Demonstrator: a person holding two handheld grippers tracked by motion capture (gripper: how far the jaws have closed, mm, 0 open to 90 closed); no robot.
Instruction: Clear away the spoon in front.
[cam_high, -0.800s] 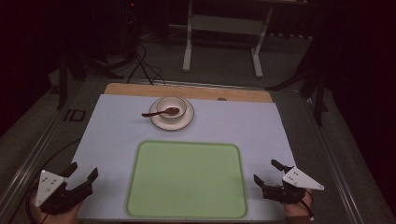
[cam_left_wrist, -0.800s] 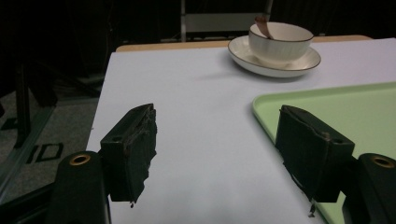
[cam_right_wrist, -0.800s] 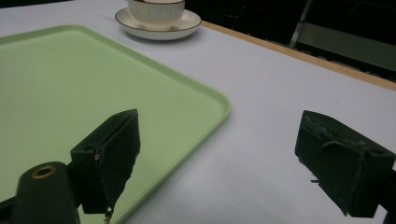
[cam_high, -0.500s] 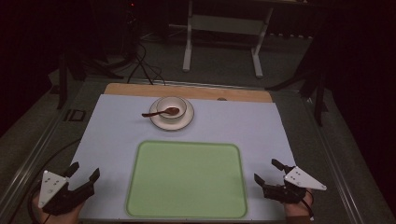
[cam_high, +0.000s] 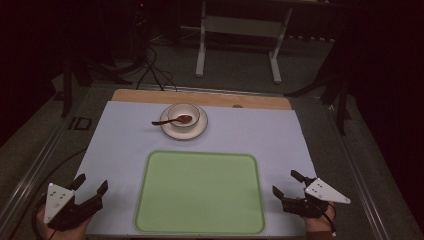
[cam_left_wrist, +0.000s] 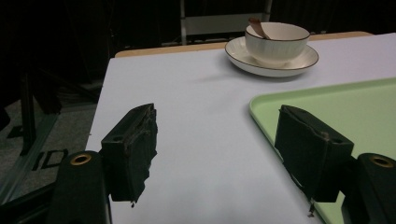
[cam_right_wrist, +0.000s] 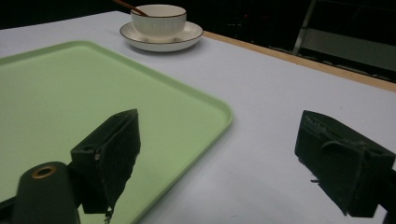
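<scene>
A white bowl (cam_high: 183, 115) stands on a white saucer (cam_high: 183, 131) at the far middle of the table, with a brown spoon (cam_high: 170, 120) resting in it, handle to the left. A light green tray (cam_high: 200, 192) lies at the near middle with nothing on it. My left gripper (cam_high: 91, 184) is open at the near left corner, left of the tray. My right gripper (cam_high: 287, 183) is open at the near right, just right of the tray. The left gripper view has the bowl (cam_left_wrist: 277, 41) far ahead; the right gripper view has the bowl (cam_right_wrist: 159, 20) beyond the tray (cam_right_wrist: 70, 98).
A pale sheet (cam_high: 125, 145) covers the table, with a wooden strip (cam_high: 200, 97) along its far edge. Beyond stand a metal frame (cam_high: 240, 30) and cables (cam_high: 150, 65) on the dark floor. Bare sheet lies between tray and saucer.
The left gripper has shifted slightly toward the near edge. The right gripper, bowl and tray stay where they were.
</scene>
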